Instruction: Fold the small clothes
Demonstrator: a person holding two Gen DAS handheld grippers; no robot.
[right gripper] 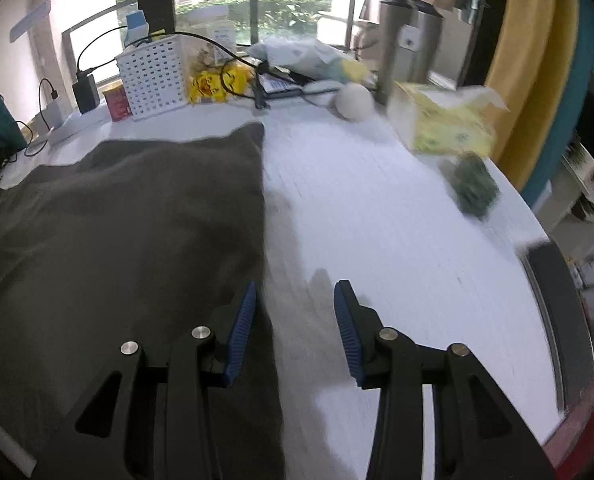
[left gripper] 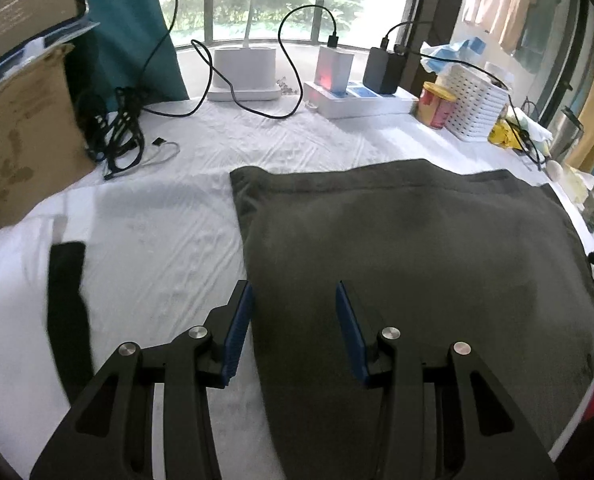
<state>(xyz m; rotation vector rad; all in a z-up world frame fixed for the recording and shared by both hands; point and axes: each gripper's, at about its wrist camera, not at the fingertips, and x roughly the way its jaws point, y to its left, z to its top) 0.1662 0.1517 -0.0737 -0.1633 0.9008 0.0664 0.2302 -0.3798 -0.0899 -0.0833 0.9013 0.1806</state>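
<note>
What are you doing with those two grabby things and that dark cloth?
A person holds a hand-held gripper in each hand over a white-covered table. A dark garment lies flat on it. The left hand-held gripper hangs open over the garment's left edge, the right hand-held gripper open by its right edge. Neither holds anything, so no fold is underway.

The garment (left gripper: 409, 264) lies on the table (left gripper: 169, 240), a basket (left gripper: 477, 104) behind it, a box (left gripper: 21, 140) to its left.
</note>
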